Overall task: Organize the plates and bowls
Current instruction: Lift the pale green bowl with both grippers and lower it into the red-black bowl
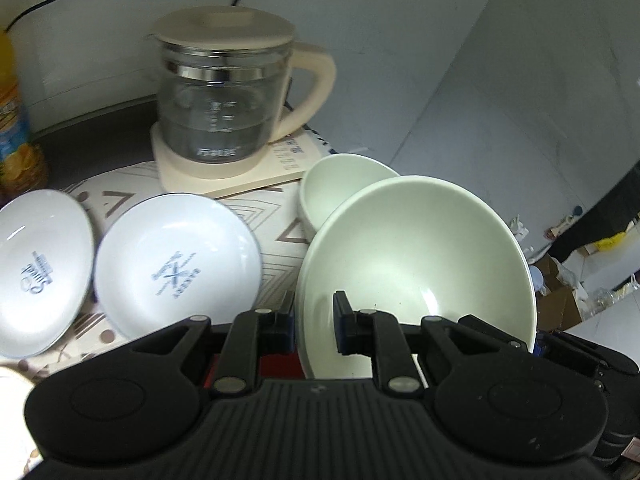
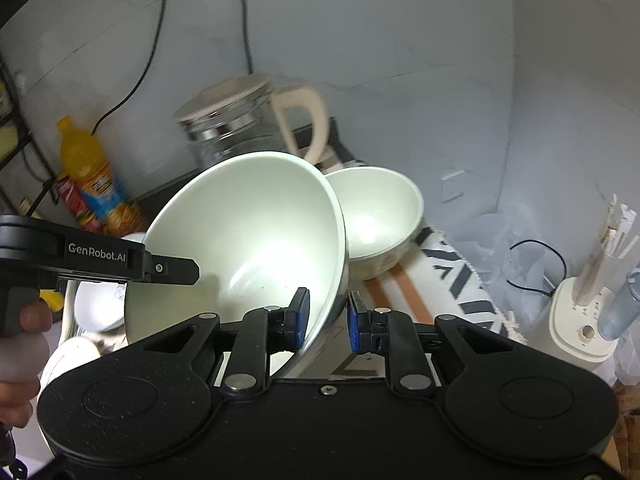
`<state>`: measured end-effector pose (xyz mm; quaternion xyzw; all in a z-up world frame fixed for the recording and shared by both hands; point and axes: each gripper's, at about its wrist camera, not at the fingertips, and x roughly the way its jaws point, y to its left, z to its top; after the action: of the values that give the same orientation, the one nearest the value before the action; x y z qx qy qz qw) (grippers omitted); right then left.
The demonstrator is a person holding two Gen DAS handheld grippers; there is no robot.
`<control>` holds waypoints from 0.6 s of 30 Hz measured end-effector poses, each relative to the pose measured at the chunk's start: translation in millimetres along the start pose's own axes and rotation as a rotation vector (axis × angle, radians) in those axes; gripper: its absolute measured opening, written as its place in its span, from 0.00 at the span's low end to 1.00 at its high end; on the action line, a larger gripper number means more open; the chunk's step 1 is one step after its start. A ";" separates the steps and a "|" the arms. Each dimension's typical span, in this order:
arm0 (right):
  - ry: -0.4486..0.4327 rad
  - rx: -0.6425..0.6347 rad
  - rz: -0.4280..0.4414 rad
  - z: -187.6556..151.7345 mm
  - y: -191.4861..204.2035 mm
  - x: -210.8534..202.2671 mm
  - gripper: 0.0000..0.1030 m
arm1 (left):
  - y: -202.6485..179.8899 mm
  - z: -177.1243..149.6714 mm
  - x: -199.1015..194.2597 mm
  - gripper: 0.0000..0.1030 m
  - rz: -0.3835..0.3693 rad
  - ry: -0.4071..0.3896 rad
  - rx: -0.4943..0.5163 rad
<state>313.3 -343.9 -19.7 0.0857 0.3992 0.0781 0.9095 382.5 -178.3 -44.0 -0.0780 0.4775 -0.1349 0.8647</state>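
Observation:
A large pale green bowl [image 1: 416, 256] hangs tilted above the cloth, held from both sides. My left gripper [image 1: 314, 312] is shut on its near rim, one finger outside and one inside. In the right wrist view the same large bowl [image 2: 248, 232] has my right gripper [image 2: 328, 314] shut on its right rim, blue pads on either side of the wall. My left gripper [image 2: 188, 270] reaches in at the bowl's left rim, with a hand [image 2: 32, 316] on its grip. A smaller pale bowl [image 1: 340, 184] [image 2: 376, 212] sits behind it. Two white plates [image 1: 176, 264] [image 1: 36, 272] with blue print lie to the left.
A glass kettle [image 1: 216, 108] [image 2: 232, 128] with a cream lid and handle stands on a board [image 1: 280, 172] at the back. An orange drink bottle [image 1: 16, 120] [image 2: 92, 176] stands at the left. A patterned cloth [image 1: 264, 208] covers the counter. A white appliance [image 2: 580, 320] is at the right.

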 end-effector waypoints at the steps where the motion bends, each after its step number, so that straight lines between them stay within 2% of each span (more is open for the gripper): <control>1: 0.009 -0.007 0.008 -0.5 2.8 1.5 0.19 | 3.7 -1.6 -2.6 0.16 0.005 0.000 -0.007; 18: 0.122 -0.092 0.076 -17.8 34.9 15.5 0.19 | 46.2 -41.7 -11.4 0.16 0.079 0.088 -0.109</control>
<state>308.0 -305.1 -35.0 0.0543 0.4461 0.1359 0.8829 348.7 -131.1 -69.1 -0.1000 0.5245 -0.0778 0.8419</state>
